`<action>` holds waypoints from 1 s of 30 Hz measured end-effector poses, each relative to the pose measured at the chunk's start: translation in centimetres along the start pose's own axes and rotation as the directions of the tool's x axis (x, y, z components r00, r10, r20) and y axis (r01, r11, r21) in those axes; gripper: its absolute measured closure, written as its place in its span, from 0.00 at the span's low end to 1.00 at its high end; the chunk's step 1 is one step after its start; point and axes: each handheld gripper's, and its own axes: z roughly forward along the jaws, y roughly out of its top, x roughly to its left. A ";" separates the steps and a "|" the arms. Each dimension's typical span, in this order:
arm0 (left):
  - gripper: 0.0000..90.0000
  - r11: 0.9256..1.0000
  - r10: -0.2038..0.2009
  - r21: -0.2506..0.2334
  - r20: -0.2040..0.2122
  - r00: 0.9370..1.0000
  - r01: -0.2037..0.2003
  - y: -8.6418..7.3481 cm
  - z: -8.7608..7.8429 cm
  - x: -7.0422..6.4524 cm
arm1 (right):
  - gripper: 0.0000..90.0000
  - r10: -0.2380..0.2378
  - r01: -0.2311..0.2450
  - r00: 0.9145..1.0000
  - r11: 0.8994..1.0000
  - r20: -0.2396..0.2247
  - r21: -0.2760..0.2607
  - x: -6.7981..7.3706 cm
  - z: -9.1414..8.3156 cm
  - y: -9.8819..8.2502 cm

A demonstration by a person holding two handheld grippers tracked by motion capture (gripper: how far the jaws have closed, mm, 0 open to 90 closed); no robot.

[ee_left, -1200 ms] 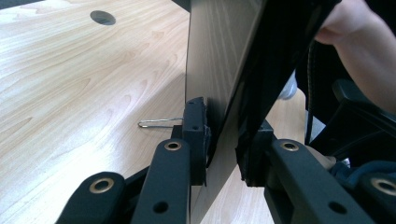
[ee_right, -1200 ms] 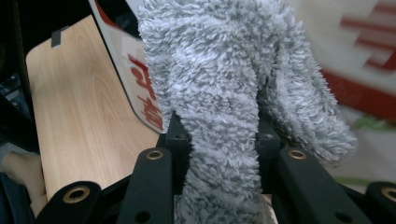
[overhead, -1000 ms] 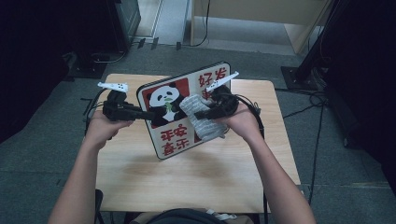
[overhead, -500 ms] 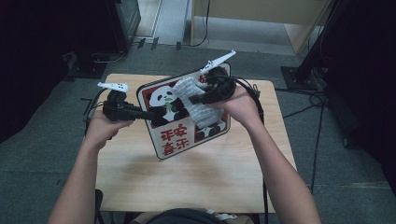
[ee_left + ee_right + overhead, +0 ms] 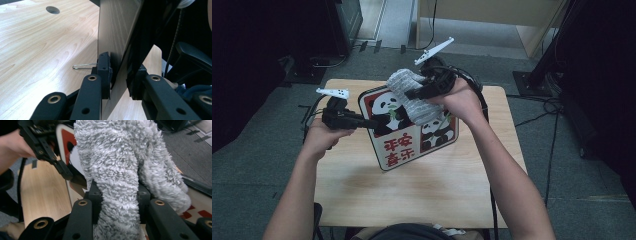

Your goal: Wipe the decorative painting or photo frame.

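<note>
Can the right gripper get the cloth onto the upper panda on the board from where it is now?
Probably yes. The right gripper is shut on the grey cloth, which hangs right over the panda board, and the left gripper clamps the board's left edge, off the picture face, so nothing seems to block it.

The right gripper has its black jaws pinched on a fluffy grey cloth. Behind the cloth stands a panda board, seemingly clamped by the left gripper, above the wooden tabletop.
</note>
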 end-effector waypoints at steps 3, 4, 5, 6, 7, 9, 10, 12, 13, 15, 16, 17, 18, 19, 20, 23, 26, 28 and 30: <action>0.85 1.000 0.006 0.002 0.000 1.000 -0.006 0.0 0.0 0.0 | 0.76 -0.003 0.003 1.000 1.000 -0.001 0.013 0.0 0.7 -0.3; 0.85 1.000 0.008 0.004 0.000 1.000 -0.008 0.0 0.0 0.0 | 0.76 -0.004 0.004 1.000 1.000 -0.002 0.012 0.0 0.9 -0.4; 0.85 1.000 0.012 0.005 0.000 1.000 -0.012 0.0 0.0 0.0 | 0.76 -0.003 0.003 1.000 1.000 -0.003 0.013 0.0 1.0 -0.5; 0.85 1.000 0.012 0.005 0.000 1.000 -0.012 0.0 0.0 0.0 | 0.76 -0.003 0.003 1.000 1.000 -0.003 0.013 0.0 1.0 -0.5; 0.85 1.000 0.014 0.005 0.000 1.000 -0.014 0.0 0.0 0.0 | 0.76 0.000 0.000 1.000 1.000 -0.005 0.011 0.0 1.2 -0.7; 0.85 1.000 0.015 0.005 -0.001 1.000 -0.015 0.0 0.0 0.0 | 0.76 -0.004 0.004 1.000 1.000 -0.007 0.011 0.0 1.4 -0.9; 0.85 1.000 0.015 0.005 -0.001 1.000 -0.015 0.0 0.0 0.0 | 0.76 0.000 0.000 1.000 1.000 -0.008 0.015 0.0 1.5 -0.9; 0.85 1.000 0.015 0.006 0.000 1.000 -0.015 0.0 0.0 0.0 | 0.76 -0.002 0.002 1.000 1.000 -0.009 0.015 0.0 1.5 -1.0; 0.85 1.000 0.015 0.007 0.000 1.000 -0.015 0.0 0.0 0.0 | 0.76 0.001 0.000 1.000 1.000 -0.013 0.019 0.0 1.6 -1.2; 0.85 1.000 0.014 0.007 0.001 1.000 -0.014 0.0 0.0 0.0 | 0.76 0.005 -0.005 1.000 1.000 -0.017 0.019 0.0 1.7 -1.3; 0.85 1.000 0.015 0.009 0.001 1.000 -0.015 0.0 0.0 0.0 | 0.76 0.002 -0.002 1.000 1.000 -0.017 0.020 -0.1 1.8 -1.4; 0.85 1.000 0.015 0.009 0.001 1.000 -0.015 0.0 0.0 0.0 | 0.76 0.002 -0.002 1.000 1.000 -0.017 0.023 0.0 1.9 -1.5; 0.85 1.000 0.015 0.009 0.001 1.000 -0.015 0.0 0.0 0.0 | 0.76 0.003 -0.002 1.000 1.000 -0.019 0.027 0.0 2.0 -1.6; 0.85 1.000 0.015 0.008 0.001 1.000 -0.015 0.0 0.0 0.0 | 0.76 0.003 -0.002 1.000 1.000 -0.019 0.028 0.0 2.1 -1.7; 0.85 1.000 0.016 0.008 0.001 1.000 -0.016 0.0 0.0 0.0 | 0.76 0.003 -0.002 1.000 1.000 -0.021 0.029 0.0 2.2 -1.8; 0.85 1.000 0.019 0.008 0.000 1.000 -0.019 0.0 0.0 0.0 | 0.76 0.002 -0.001 1.000 1.000 -0.025 0.026 0.0 2.3 -2.1; 0.85 1.000 0.021 0.010 0.002 1.000 -0.021 0.0 0.0 0.0 | 0.76 0.004 -0.003 1.000 1.000 -0.027 0.030 0.0 2.4 -2.3; 0.85 1.000 0.020 0.009 0.001 1.000 -0.020 0.0 0.0 0.0 | 0.76 0.005 -0.004 1.000 0.999 -0.029 0.033 0.0 2.6 -2.6; 0.85 1.000 0.021 0.009 0.003 1.000 -0.021 0.0 0.0 0.0 | 0.76 0.003 -0.002 0.999 0.999 -0.032 0.035 0.0 2.8 -2.8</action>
